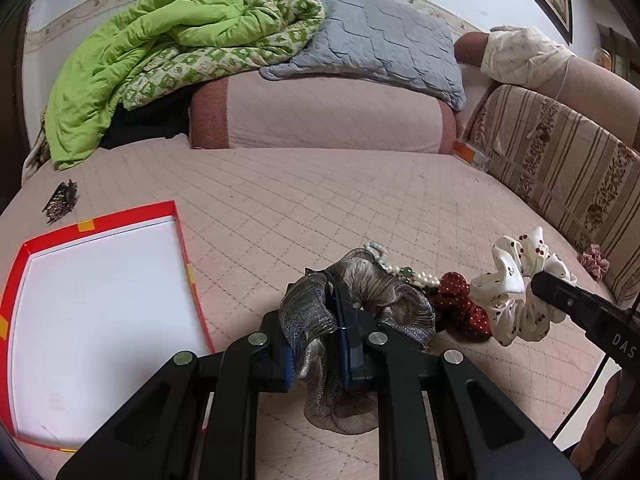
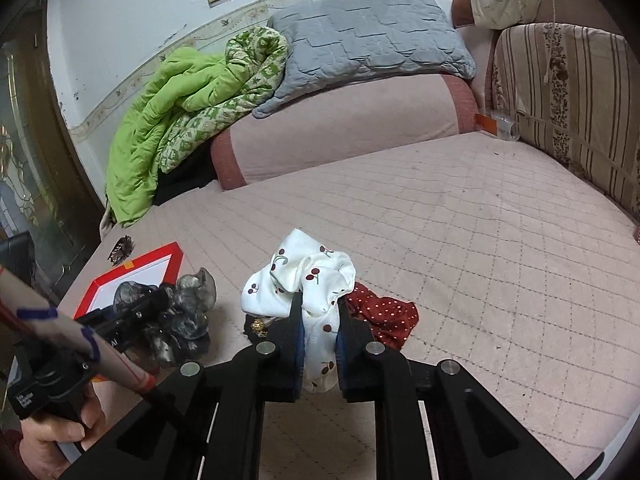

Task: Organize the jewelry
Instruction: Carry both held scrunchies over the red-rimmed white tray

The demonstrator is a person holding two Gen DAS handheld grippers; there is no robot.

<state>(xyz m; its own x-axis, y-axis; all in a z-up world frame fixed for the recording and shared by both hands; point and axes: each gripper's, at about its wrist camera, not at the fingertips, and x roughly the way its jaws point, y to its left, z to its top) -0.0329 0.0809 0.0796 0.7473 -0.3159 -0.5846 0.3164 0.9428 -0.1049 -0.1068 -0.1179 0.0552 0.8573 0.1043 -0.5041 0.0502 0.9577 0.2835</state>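
Left gripper (image 1: 334, 320) clamped grey scrunchie (image 1: 360, 292); right gripper (image 2: 320, 332) clamped white cherry scrunchie (image 2: 304, 276). Red box (image 1: 176, 220) lay left of left gripper, empty, so nothing was sorted. Red dotted scrunchie (image 2: 384, 312), pearl piece (image 1: 412, 276) and dark clip (image 1: 60, 200) were left on bed (image 1: 320, 200).

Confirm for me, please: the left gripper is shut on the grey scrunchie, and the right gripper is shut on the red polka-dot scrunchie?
Not quite. The left gripper is indeed shut on the grey scrunchie, but the right gripper is shut on the white cherry-print scrunchie. The right wrist view shows the red polka-dot scrunchie lying loose on the bed beside it.
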